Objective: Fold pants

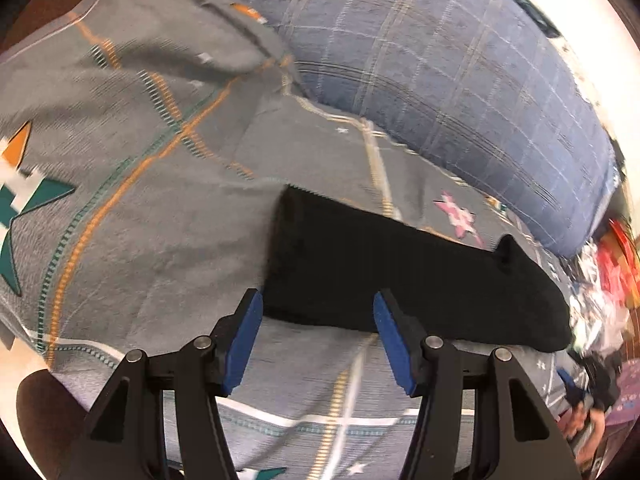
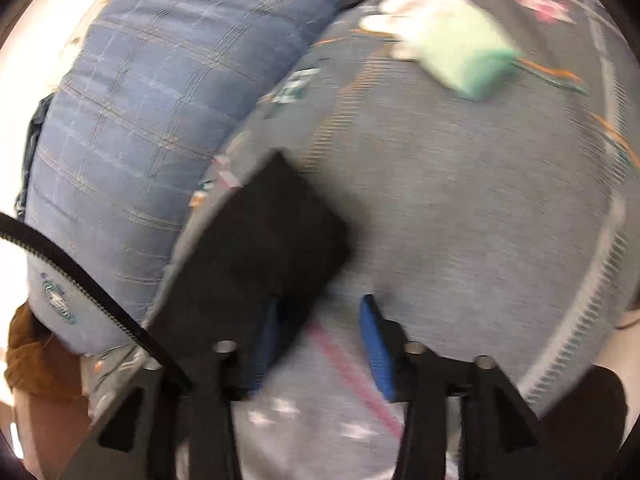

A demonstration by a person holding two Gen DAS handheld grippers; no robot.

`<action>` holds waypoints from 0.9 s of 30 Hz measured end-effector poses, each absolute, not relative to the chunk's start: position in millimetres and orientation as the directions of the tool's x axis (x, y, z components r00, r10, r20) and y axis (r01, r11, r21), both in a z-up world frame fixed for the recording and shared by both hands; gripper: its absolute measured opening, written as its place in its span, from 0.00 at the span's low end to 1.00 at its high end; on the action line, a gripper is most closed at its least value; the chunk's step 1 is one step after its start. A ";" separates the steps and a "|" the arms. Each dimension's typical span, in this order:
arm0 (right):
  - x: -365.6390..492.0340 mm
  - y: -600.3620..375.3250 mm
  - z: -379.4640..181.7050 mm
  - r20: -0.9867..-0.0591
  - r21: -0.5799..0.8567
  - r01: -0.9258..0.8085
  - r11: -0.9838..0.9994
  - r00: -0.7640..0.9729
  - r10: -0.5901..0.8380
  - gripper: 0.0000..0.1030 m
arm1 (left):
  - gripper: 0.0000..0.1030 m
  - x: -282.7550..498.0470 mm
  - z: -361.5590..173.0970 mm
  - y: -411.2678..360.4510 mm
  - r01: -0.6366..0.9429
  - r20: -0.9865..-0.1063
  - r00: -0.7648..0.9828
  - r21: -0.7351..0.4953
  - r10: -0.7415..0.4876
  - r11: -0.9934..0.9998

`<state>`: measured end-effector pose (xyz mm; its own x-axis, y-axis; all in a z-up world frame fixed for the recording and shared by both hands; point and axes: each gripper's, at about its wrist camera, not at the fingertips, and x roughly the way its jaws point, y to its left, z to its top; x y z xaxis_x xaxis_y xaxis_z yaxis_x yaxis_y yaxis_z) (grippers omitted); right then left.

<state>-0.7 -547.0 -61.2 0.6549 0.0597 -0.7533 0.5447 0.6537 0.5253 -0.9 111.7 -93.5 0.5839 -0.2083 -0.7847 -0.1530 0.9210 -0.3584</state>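
Observation:
The black pants [image 1: 400, 276] lie folded in a long flat strip on the grey patterned bedspread [image 1: 140, 200]. My left gripper [image 1: 318, 304] is open, hovering just above the strip's near left end, touching nothing. In the right wrist view the pants [image 2: 256, 240] run from the lower left toward the middle. My right gripper [image 2: 320, 312] is open; its left finger is partly hidden behind the pants' edge, its right blue pad [image 2: 376, 348] is clear of the cloth. That view is blurred.
A blue plaid pillow [image 1: 460, 92] lies behind the pants, and shows in the right wrist view [image 2: 140, 128]. A light green folded item [image 2: 464, 52] lies further off on the bedspread [image 2: 480, 200]. Colourful clutter [image 1: 612, 276] sits beyond the bed's right edge.

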 end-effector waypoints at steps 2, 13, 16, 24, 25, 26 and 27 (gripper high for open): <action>-16.3 -543.0 -45.4 -0.749 0.471 0.559 0.682 0.662 -0.025 0.55 | 0.55 0.3 -101.1 121.0 -0.177 -0.787 0.580 -0.372 -0.209 0.911; 94.5 -299.0 -6.5 -0.794 0.280 -0.173 0.944 0.511 0.329 0.55 | 0.55 24.5 -140.6 123.7 -0.198 -0.784 0.573 -0.415 -0.239 0.888; 127.9 -209.4 -25.0 -0.814 0.301 -0.390 0.870 0.371 0.448 0.55 | 0.49 25.5 -143.9 123.4 -0.169 -0.770 0.592 -0.409 -0.239 0.897; 175.5 -25.4 -96.9 -0.913 0.219 -0.693 0.686 0.102 0.394 0.55 | 0.28 18.6 -152.8 132.4 -0.166 -0.710 0.623 -0.531 -0.329 0.831; 179.1 -12.4 -105.8 -0.927 0.195 -0.711 0.676 0.091 0.363 0.55 | 0.29 18.2 -154.3 135.2 -0.170 -0.699 0.627 -0.554 -0.344 0.815; 181.7 4.2 -117.3 -0.941 0.171 -0.734 0.658 0.076 0.329 0.55 | 0.31 17.8 -155.9 137.8 -0.171 -0.685 0.632 -0.579 -0.362 0.797; 181.0 13.6 -123.8 -0.950 0.152 -0.748 0.647 0.070 0.305 0.55 | 0.33 17.4 -156.6 138.5 -0.171 -0.678 0.635 -0.591 -0.370 0.789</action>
<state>181.0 13.6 -123.8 0.0705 0.3048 -0.9498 -0.7476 0.6466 0.1521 17.4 138.5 -156.6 0.6349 -0.3703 -0.6780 -0.1707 0.7887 -0.5906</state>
